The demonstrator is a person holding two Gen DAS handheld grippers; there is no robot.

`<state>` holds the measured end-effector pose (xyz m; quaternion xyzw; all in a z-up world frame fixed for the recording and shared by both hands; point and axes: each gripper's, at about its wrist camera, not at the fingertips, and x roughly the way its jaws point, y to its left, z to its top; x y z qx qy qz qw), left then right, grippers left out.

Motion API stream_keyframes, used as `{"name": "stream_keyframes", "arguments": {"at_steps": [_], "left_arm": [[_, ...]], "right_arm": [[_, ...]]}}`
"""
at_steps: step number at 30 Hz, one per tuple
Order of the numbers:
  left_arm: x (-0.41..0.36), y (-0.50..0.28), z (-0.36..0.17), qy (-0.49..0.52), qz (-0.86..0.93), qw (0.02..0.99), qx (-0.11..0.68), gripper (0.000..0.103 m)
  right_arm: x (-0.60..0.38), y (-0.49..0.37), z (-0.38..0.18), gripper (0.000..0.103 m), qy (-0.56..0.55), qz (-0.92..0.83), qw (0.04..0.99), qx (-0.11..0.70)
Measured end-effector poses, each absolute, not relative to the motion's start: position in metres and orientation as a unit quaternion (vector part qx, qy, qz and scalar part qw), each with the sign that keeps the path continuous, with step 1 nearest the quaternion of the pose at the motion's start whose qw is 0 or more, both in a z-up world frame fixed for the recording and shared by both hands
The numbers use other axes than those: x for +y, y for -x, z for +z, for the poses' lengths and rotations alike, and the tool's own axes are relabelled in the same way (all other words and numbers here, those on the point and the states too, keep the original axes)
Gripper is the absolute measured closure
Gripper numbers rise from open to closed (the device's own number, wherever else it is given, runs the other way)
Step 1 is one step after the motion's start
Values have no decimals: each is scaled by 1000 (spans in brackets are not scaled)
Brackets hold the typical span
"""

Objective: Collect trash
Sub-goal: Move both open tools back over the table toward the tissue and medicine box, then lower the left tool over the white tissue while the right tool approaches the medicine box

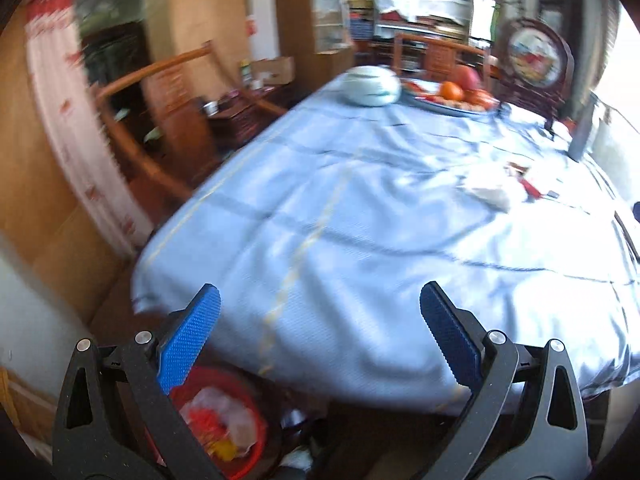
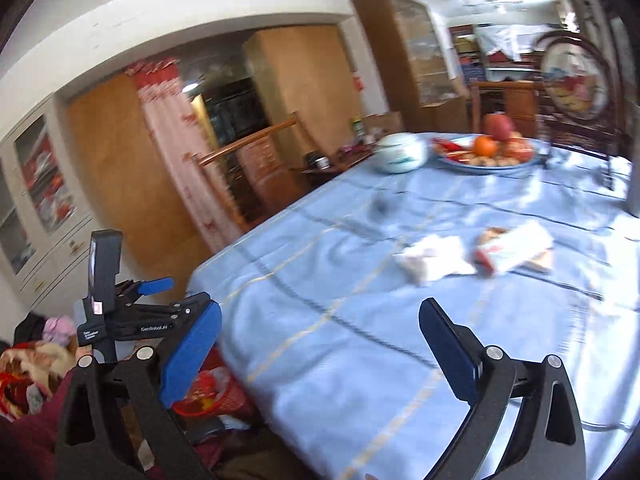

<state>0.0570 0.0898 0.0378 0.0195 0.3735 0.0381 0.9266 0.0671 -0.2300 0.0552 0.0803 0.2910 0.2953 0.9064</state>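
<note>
My left gripper (image 1: pixel 320 332) is open and holds nothing; it hangs over the near edge of a table under a light blue cloth (image 1: pixel 360 220). Below that edge stands a red basket (image 1: pixel 256 432) with wrappers and tissue in it. Far right on the cloth lie a crumpled white tissue (image 1: pixel 492 194) and a red wrapper (image 1: pixel 530 186). My right gripper (image 2: pixel 320 348) is also open and empty, above the cloth (image 2: pixel 320 280). Ahead of it lie the tissue (image 2: pixel 432 262) and a white-and-red packet (image 2: pixel 514 248). The left gripper (image 2: pixel 184 294) shows to its left, over the basket (image 2: pixel 208 396).
At the far end of the table stand a white lidded jar (image 1: pixel 370 86), a plate of fruit (image 1: pixel 456 110) and a round framed screen (image 1: pixel 536 56). A wooden chair (image 1: pixel 160 76) stands along the left side. A dark red sleeve (image 2: pixel 32 432) is at the lower left.
</note>
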Motion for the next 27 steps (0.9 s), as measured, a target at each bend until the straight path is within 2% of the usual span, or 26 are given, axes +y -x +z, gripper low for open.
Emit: {"name": "stream_keyframes", "arguments": {"at_steps": [7,11,18,27], "left_arm": [[-5,-131,28,-71,-38,919,386,7],[-44,-178,15,-66,-71,905,415,7],[-79,-245,-2,-48,-86,888,448,7],[-98,-301,-31,-46,-88,873,478,7]], "right_arm": [[-295,-104,44,6,-114,214,922,301],[-320,-139,30,6,-129,175,923,318],[-341,-198,-1,6,-133,118,922,344],[-356,-214,-25,6,-145,98,914,367]]}}
